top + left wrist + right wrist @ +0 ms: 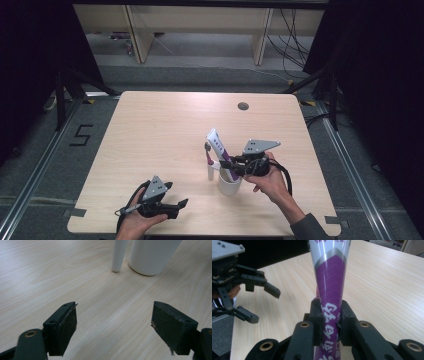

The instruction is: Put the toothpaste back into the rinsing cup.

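Observation:
A white cup [229, 186] stands right of the table's middle, near the front. A purple and white tube [218, 145] rises tilted from the cup, and my right gripper [226, 162] is shut on its lower part just above the rim. In the right gripper view the two pads press on the tube [330, 277] from both sides, so the right gripper [331, 312] holds it. A white toothbrush [209, 162] stands outside the cup and leans on it. My left gripper [176, 195] rests open near the front edge, left of the cup. Between its open jaws, the left gripper [113, 315] has bare wood, with the cup [152, 255] and toothbrush handle [118, 255] ahead.
A small round hole [243, 106] sits in the table's far side. The pale wooden table [165, 130] lies bare to the left and back. Wooden shelving [200, 25] and cables [292, 45] are on the floor behind. A "5" mark [80, 135] is on the floor at the left.

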A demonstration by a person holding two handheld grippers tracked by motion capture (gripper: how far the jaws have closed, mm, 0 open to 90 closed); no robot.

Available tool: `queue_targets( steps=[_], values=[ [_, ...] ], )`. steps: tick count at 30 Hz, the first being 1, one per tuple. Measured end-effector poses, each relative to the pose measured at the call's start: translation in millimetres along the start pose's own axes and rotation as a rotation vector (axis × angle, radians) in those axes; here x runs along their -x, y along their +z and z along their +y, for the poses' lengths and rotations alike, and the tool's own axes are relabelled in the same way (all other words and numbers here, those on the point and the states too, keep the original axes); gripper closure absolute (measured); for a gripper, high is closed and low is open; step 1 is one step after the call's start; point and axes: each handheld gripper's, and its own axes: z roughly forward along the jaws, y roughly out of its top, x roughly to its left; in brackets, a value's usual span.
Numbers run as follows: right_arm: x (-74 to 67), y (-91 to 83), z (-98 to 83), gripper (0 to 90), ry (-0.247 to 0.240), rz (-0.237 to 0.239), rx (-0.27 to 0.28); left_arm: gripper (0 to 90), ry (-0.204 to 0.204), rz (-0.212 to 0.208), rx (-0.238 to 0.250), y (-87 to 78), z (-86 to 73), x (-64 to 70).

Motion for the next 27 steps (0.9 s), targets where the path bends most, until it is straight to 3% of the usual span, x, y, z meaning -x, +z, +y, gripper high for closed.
queue_targets(
  steps=[6,7,10,17,22,24,25,27],
  values=[
    [-0.2,2.7,-4.7,76.9,-0.032,-0.006,-0.012,19.9,0.000,-0.002,-0.004,0.4,-0.3,1.5],
    [-1.8,2.3,-4.8,76.9,-0.013,0.002,-0.023,19.9,-0.001,-0.004,0.002,0.7,-0.7,1.5],
    [-2.5,1.4,-5.4,76.8,-0.037,-0.014,-0.016,19.9,-0.002,-0.004,0.002,0.7,-0.8,1.3],
    [-5.1,-1.1,-5.5,76.4,-0.041,-0.013,-0.051,19.9,-0.001,0.000,0.000,0.2,-0.2,1.2],
    [-5.6,-6.2,-3.6,74.2,-0.071,-0.047,-0.066,19.9,-0.001,-0.001,0.000,0.3,-0.2,1.4],
    [-7.0,-7.4,-4.6,73.1,-0.061,-0.051,-0.102,19.9,-0.002,-0.003,0.007,0.4,-0.5,1.7],
    [-6.7,-7.2,-6.2,74.3,-0.082,-0.065,-0.107,19.9,0.005,0.000,-0.005,-0.6,-0.3,1.5],
    [-8.5,-8.0,-7.1,75.3,-0.081,-0.058,-0.107,19.9,0.005,-0.004,0.000,-0.3,0.3,1.8]
  ],
)
